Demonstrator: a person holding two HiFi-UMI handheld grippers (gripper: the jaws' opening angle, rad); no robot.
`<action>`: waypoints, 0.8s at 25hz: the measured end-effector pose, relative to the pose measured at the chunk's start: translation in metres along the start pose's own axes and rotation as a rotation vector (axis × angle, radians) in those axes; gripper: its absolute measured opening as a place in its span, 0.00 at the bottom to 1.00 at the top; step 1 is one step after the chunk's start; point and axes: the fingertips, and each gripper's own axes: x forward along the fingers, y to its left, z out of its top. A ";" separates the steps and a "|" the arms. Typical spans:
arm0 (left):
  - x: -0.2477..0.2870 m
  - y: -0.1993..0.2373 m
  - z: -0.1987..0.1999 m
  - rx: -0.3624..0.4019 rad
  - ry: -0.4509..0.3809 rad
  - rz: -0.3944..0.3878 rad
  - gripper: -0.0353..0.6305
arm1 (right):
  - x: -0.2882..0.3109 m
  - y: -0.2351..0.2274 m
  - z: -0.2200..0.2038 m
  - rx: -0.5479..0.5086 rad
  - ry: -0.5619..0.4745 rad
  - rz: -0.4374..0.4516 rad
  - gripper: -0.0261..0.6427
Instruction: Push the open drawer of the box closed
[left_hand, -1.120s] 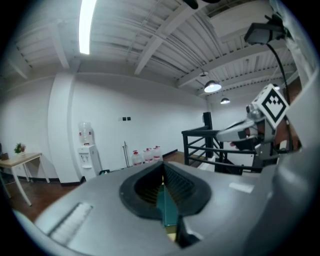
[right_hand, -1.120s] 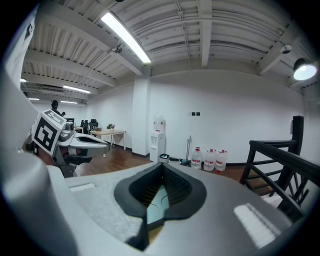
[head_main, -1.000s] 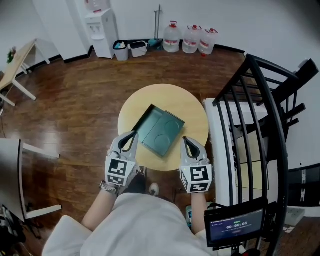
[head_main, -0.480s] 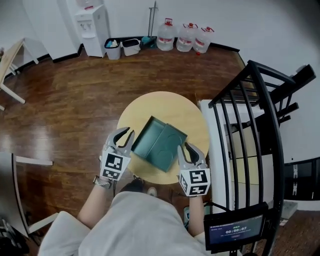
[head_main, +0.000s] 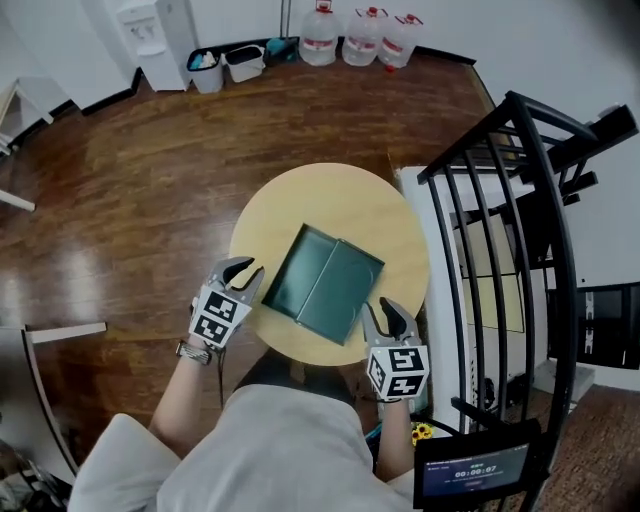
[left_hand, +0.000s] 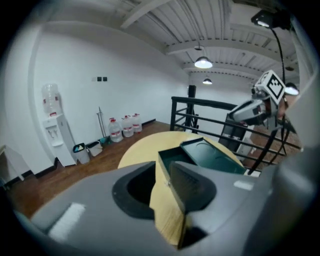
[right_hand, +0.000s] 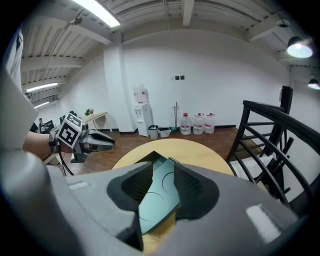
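A flat dark green box (head_main: 345, 290) lies on the round yellow table (head_main: 340, 200). Its drawer (head_main: 297, 268) stands pulled out toward the left. My left gripper (head_main: 243, 268) hovers at the table's left edge, just beside the drawer's front and apart from it. In the left gripper view the drawer (left_hand: 172, 157) shows just past the left gripper (left_hand: 160, 185). My right gripper (head_main: 386, 312) hangs at the table's near right edge by the box's near corner. Its own view looks onto the box lid (right_hand: 157, 202). Both pairs of jaws have just been opening, and they are open with nothing gripped between them.
A black metal railing (head_main: 500, 230) rises close on the right of the table. Water jugs (head_main: 360, 20), small bins (head_main: 225, 65) and a water dispenser (head_main: 140, 25) line the far wall. A timer screen (head_main: 470, 470) sits at the lower right. Wooden floor surrounds the table.
Both grippers went from shut to open and dropped lower toward the table's edges. The left one shifted out to the drawer's side. The box and drawer have not moved.
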 end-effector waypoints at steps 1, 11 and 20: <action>0.006 -0.001 -0.007 0.004 0.023 -0.021 0.21 | 0.002 -0.003 -0.007 0.013 0.019 -0.003 0.22; 0.051 -0.001 -0.070 0.241 0.265 -0.166 0.26 | 0.034 -0.015 -0.049 0.078 0.155 0.015 0.22; 0.076 -0.009 -0.096 0.420 0.324 -0.320 0.27 | 0.047 -0.015 -0.090 0.215 0.249 0.032 0.25</action>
